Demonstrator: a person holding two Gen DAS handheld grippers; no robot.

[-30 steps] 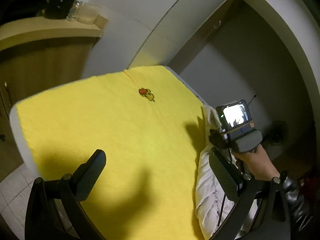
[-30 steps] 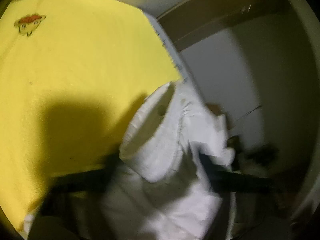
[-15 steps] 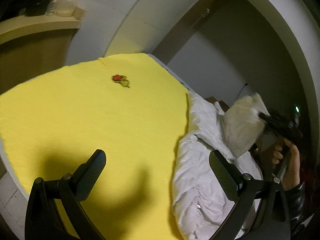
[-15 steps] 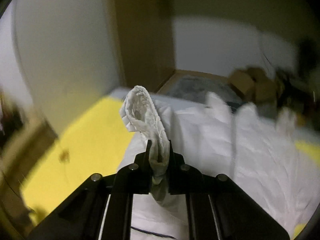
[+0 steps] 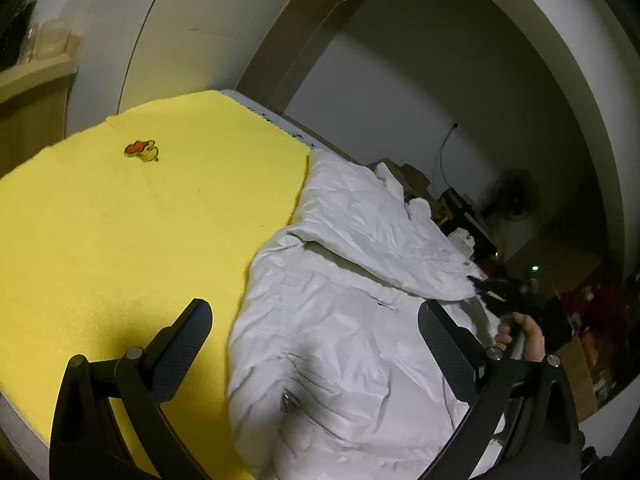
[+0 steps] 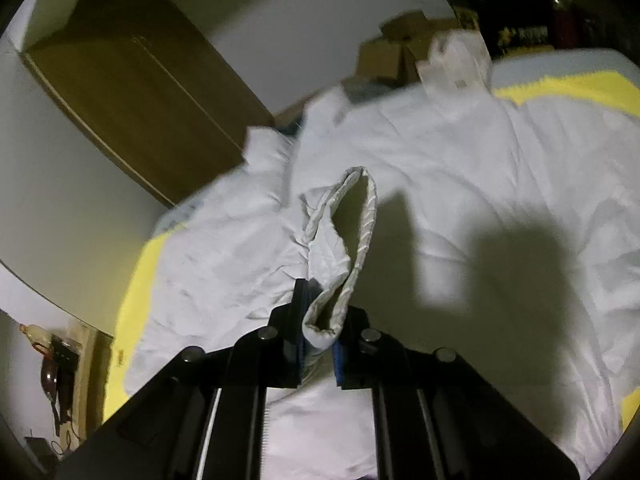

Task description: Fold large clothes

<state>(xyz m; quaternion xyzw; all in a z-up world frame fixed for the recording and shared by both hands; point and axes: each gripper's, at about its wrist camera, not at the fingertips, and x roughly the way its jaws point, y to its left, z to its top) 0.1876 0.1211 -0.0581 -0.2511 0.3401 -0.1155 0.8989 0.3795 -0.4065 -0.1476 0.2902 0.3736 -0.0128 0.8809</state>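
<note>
A large white quilted jacket (image 5: pixel 340 320) lies spread on the right part of a yellow blanket (image 5: pixel 120 240) on a bed. My right gripper (image 6: pixel 320 332) is shut on the jacket's sleeve cuff (image 6: pixel 344 240) and holds it above the jacket body (image 6: pixel 480 200); it also shows in the left wrist view (image 5: pixel 480 284) at the jacket's right edge, pinching the sleeve end. My left gripper (image 5: pixel 316 344) is open and empty, hovering over the jacket's near part.
A small red and yellow patch (image 5: pixel 142 151) marks the blanket. A brown door (image 6: pixel 132 80) and cardboard boxes (image 6: pixel 400 52) stand beyond the bed. A fan (image 5: pixel 514 196) and clutter sit at the right. A wooden cabinet (image 5: pixel 28 96) is at the left.
My right gripper has carried the sleeve cuff rightward and down across the jacket. The jacket now lies more spread out. My left gripper has shifted right over it, still open.
</note>
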